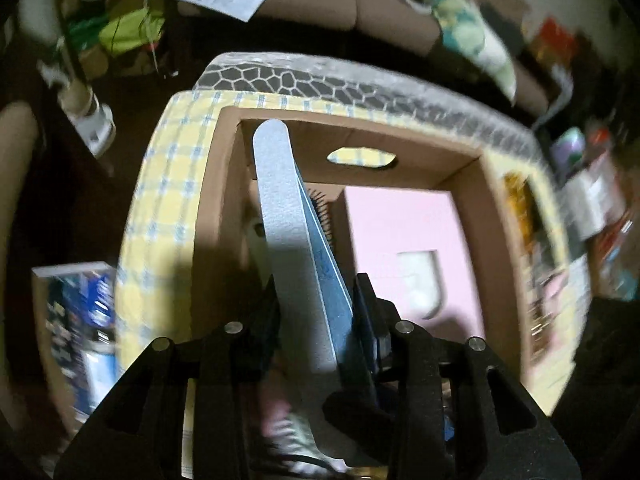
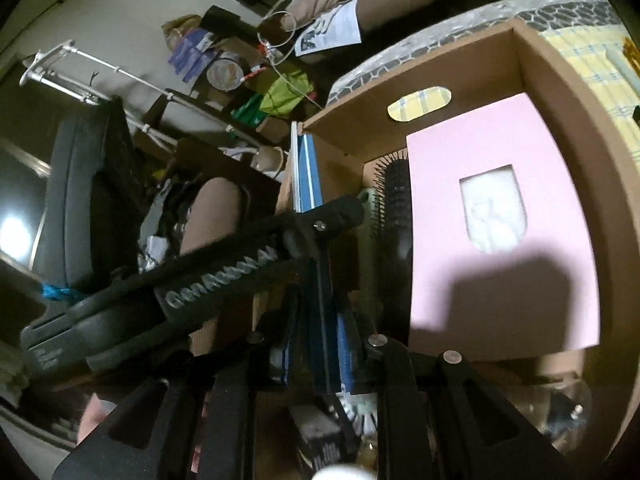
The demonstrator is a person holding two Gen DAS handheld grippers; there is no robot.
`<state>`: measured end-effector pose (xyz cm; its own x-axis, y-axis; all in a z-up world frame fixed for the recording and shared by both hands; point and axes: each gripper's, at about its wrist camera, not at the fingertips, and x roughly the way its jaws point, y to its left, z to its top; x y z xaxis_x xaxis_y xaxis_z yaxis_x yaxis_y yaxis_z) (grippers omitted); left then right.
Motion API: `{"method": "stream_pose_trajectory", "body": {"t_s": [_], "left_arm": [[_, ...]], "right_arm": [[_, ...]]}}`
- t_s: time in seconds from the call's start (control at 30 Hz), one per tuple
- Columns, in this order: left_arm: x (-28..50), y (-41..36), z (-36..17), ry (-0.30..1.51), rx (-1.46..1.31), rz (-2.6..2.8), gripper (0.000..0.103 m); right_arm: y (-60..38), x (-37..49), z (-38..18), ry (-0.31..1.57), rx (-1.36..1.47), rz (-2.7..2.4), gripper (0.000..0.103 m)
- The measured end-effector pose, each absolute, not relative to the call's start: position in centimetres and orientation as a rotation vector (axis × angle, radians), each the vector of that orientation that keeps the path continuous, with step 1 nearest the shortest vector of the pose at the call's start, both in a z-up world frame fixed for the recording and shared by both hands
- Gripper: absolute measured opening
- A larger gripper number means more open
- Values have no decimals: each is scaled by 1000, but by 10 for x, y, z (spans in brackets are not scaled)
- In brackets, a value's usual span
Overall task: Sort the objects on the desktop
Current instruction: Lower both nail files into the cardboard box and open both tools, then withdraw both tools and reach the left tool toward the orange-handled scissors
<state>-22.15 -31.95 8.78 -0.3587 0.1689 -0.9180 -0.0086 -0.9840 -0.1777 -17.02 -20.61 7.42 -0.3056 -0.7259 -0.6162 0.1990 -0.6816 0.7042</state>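
Note:
A long nail file (image 1: 280, 208), grey on one face and blue with a white stripe on the other, stands slanted over an open cardboard box (image 1: 224, 184). My left gripper (image 1: 318, 292) is shut on its lower half. In the right wrist view the same file (image 2: 306, 176) runs up from between my right gripper's (image 2: 324, 320) fingers, which are shut on its near end. The left gripper (image 2: 332, 216) crosses in from the left and clamps the file higher up. Inside the box (image 2: 560, 80) lie a pink tissue box (image 2: 480, 152) and a black hairbrush (image 2: 396, 200).
The box sits on a yellow checked cloth (image 1: 160, 208) over a patterned table edge (image 1: 280, 80). A brown sofa (image 1: 380, 12) with a paper sheet stands behind. Bags and clutter (image 2: 276, 92) fill the floor at left. A person's knee (image 2: 212, 216) is beside the box.

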Motion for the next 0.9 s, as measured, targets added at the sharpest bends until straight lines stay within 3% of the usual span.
{"method": "stream_pose_trajectory", "body": {"t_s": [0.1,0.17,0.2,0.3,0.4,0.47,0.77,0.83,0.9], "left_arm": [[-224,-310,88,-46,-1755,2519,35],[-227,-312,93,-44,-1751,2532,46],[-229,-313,95,-64,-1747,2547,60],[-222,-324,111,-118,-1706,2582,71],[-214,-334,123,-157,-1679,2608,71],[-208,-340,129,-172,-1669,2618,71],[-167,-335,151,-224,-1653,2620,75],[-155,-327,155,-247,-1633,2606,84],[-144,-315,159,-260,-1615,2590,86]], "right_arm": [[-211,-176,68,-720,1360,-2026,17],[-208,-179,60,-780,1384,-2014,17],[-207,-180,56,-806,1400,-2001,17],[-203,-183,48,-841,1438,-1989,19],[-194,-182,56,-818,1417,-2003,21],[-186,-180,63,-825,1398,-2012,33],[-155,-145,112,-648,1343,-2083,34],[-141,-135,123,-592,1326,-2122,45],[-123,-123,134,-548,1301,-2178,61]]}}
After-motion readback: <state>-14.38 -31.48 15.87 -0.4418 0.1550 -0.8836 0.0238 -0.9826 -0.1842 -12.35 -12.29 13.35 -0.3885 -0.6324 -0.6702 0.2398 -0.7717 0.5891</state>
